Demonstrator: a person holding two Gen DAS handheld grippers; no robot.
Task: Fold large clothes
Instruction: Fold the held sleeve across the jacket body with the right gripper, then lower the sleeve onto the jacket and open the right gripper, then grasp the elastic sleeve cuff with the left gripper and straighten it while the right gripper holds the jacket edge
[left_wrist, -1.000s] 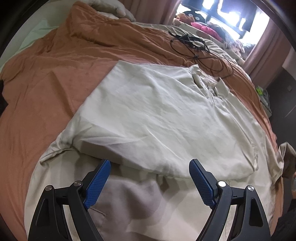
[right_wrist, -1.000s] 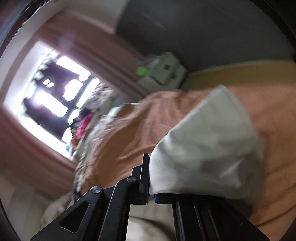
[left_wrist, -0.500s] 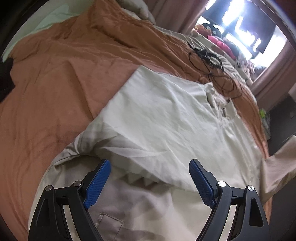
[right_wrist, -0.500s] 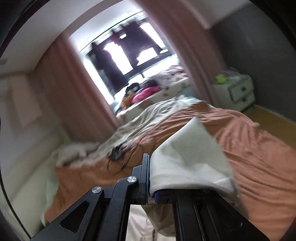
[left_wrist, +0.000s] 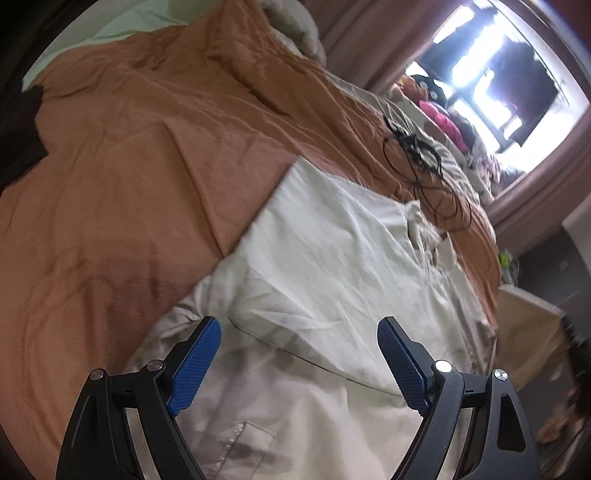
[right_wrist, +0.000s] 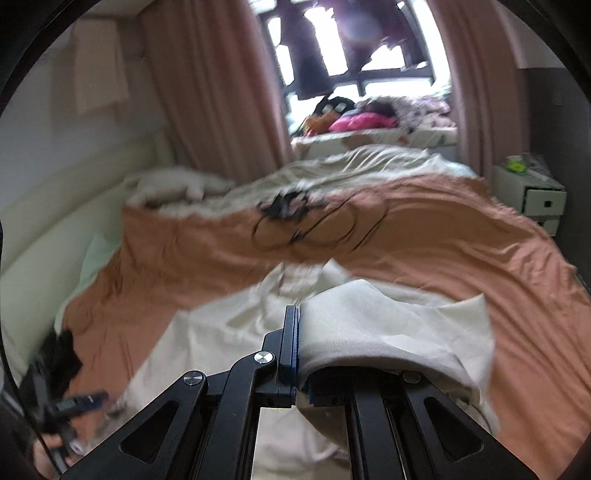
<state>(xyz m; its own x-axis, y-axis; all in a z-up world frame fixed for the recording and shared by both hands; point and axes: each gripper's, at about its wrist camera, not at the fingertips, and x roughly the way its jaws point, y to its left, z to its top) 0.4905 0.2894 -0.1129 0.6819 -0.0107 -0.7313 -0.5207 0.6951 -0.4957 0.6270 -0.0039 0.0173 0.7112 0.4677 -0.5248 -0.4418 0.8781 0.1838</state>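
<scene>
A large cream garment (left_wrist: 332, 266) lies spread on the orange bedspread (left_wrist: 129, 166), one part folded over the rest. My left gripper (left_wrist: 299, 332) hangs open above the garment's near folded edge, with nothing between its blue pads (left_wrist: 195, 365). In the right wrist view my right gripper (right_wrist: 297, 332) is shut on a lifted flap of the cream garment (right_wrist: 388, 325), which drapes over the right finger and hides it. The rest of the garment lies on the bed below. The left gripper shows blurred at the lower left of that view.
A tangle of black cable (left_wrist: 417, 155) lies on the bedspread beyond the garment. A dark cloth (left_wrist: 18, 129) sits at the bed's left edge. Pink curtains (right_wrist: 207, 92), a bright window, piled clothes (right_wrist: 362, 118) and a white drawer unit (right_wrist: 532, 188) stand beyond the bed.
The right gripper swung fast across the bed with the cream flap in its jaws, rolling level. The left gripper drifted sideways and rolled, staying open over the garment.
</scene>
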